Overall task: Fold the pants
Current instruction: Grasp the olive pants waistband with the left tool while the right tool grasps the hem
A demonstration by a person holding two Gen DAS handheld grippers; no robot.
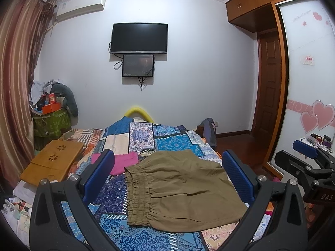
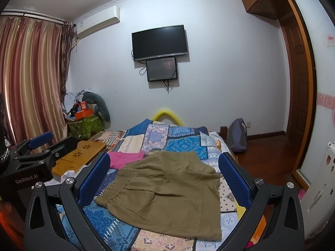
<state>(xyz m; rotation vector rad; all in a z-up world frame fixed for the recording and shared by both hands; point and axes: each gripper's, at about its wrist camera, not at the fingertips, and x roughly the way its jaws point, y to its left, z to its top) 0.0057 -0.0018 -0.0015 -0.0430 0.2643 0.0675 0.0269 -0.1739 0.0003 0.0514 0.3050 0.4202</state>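
Khaki cotton pants (image 1: 180, 190), folded, lie on the patchwork bedspread (image 1: 144, 138) in the lower middle of both frames, elastic waistband toward the left. My left gripper (image 1: 168, 175) hangs above them with its blue pads (image 1: 100, 173) spread wide and nothing between them. My right gripper (image 2: 164, 177) is just as wide and empty. A pink garment (image 2: 125, 159) touches the pants' upper left corner. A wooden lap tray (image 1: 54, 161) sits at the left.

Pants (image 1: 180, 190) on bedspread (image 1: 117, 190), garment (image 1: 123, 163) just behind.
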